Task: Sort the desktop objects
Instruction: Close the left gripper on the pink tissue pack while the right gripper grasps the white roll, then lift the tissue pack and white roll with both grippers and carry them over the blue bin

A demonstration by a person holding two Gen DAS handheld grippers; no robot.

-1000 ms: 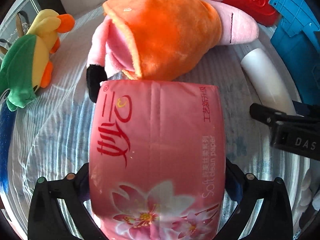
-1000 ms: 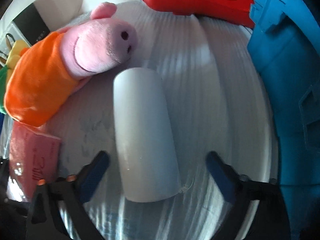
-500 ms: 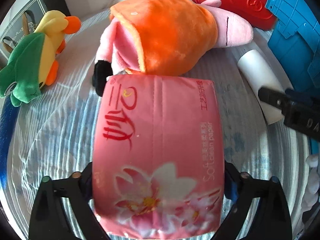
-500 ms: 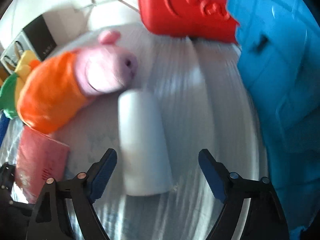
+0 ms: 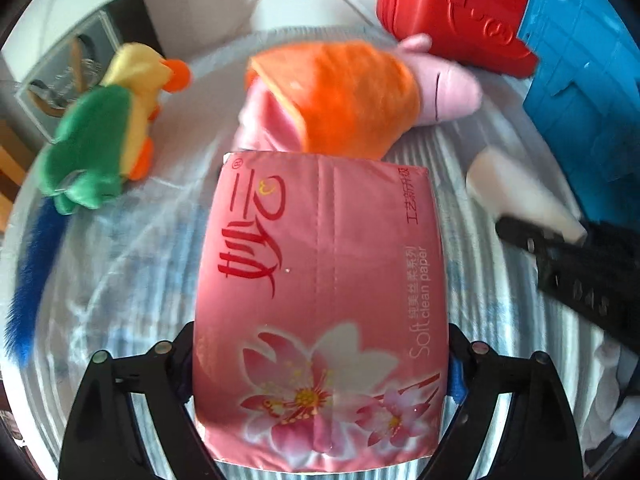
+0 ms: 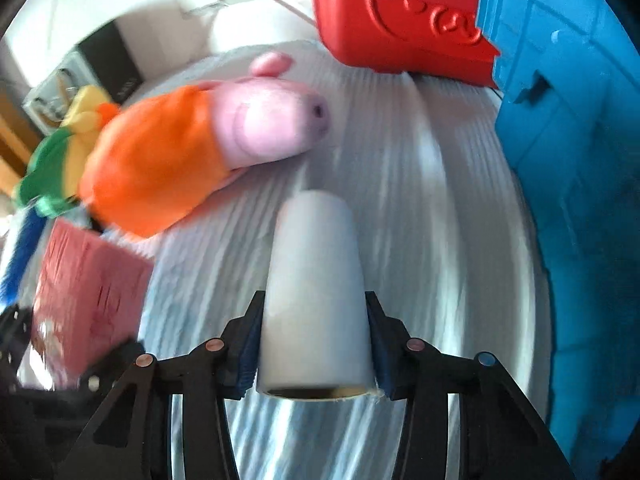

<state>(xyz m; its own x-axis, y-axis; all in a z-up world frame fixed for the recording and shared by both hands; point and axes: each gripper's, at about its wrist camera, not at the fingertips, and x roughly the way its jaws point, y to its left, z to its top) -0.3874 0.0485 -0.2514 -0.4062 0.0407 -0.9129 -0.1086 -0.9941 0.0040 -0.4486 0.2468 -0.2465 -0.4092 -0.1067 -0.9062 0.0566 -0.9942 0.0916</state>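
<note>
In the left wrist view, the left tongs (image 5: 320, 364) are closing, with their fingers pressing on both long sides of a pink tissue pack (image 5: 320, 280), printed with red lettering and pink flowers, and holding it over the striped pale cloth (image 5: 120, 280) covering the worktop. Beyond the pack an orange-and-pink pig plush (image 5: 352, 96) is lying on its side, and a green-and-yellow duck plush (image 5: 104, 136) is lying well to the left of it. A red box (image 5: 452, 12) and a blue crate (image 5: 580, 80) are sitting at the far right, and the white roll (image 5: 520, 192) is showing there, blurred, with the black right tongs (image 5: 568, 260) on its near end. In the right wrist view, the right tongs (image 6: 314, 344) are closing, their blue pads (image 6: 244, 344) pressing on both sides of the white roll (image 6: 316, 300), which is pointing away from the camera, its hollow end nearest the lens. The pig plush (image 6: 192, 156) is lying to the upper left, snout toward the red box (image 6: 400, 16), the blue crate (image 6: 580, 200) is filling the right edge, and the tissue pack (image 6: 88, 300) is appearing blurred at the lower left
</note>
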